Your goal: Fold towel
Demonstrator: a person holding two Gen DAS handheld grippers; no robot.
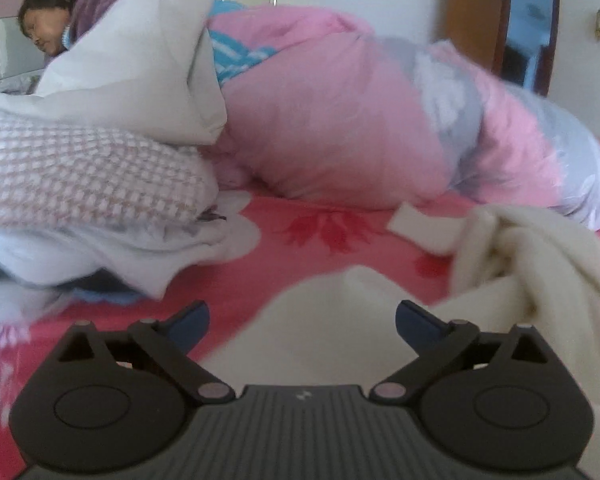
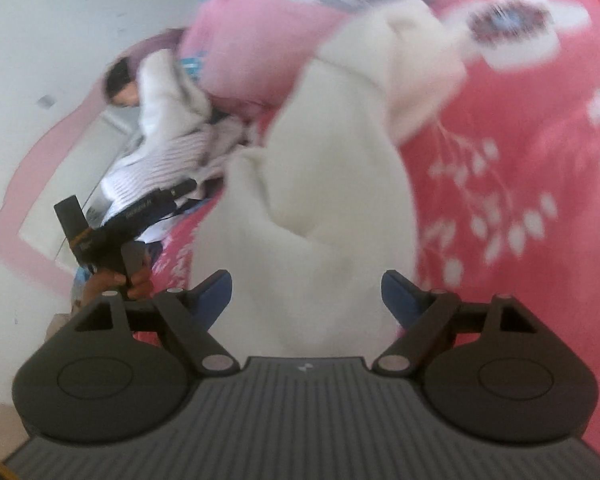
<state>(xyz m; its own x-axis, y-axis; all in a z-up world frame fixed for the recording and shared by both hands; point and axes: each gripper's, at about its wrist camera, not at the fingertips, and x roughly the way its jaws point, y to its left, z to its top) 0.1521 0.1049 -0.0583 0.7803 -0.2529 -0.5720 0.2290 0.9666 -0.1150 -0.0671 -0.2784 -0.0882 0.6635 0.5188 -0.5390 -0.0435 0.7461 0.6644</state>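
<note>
The left gripper (image 1: pixel 302 322) is held low over the bed and pointed forward and downward across the pink floral bedsheet (image 1: pixel 312 240). Its blue-tipped fingers (image 1: pixel 190 320) are spread wide, and nothing is clamped between them; a fold of the cream towel (image 1: pixel 528 256) is seen under and just beyond the gap, and cloth lies against the outer side of the finger on the picture's right.

The right gripper (image 2: pixel 306 294) is likewise angled downward, and its view is strongly rolled, so the bed appears tipped. Its fingers (image 2: pixel 216 292) are also set wide apart. The towel (image 2: pixel 340 184) fills the space between and ahead of them, but the pads are not seen pressing on it. In the right wrist view the left gripper (image 2: pixel 100 232) is seen at the left, gripped by a hand (image 2: pixel 134 282).

The towel is cream-white, thick and fluffy, and lies crumpled in loose bunched folds on the bedsheet, not flat. Both views are blurred.

Beyond it a pink and grey quilt (image 1: pixel 340 120) is heaped, with a checked blanket (image 1: pixel 88 176) beside it, and a person (image 1: pixel 48 20) lies under white bedding.
</note>
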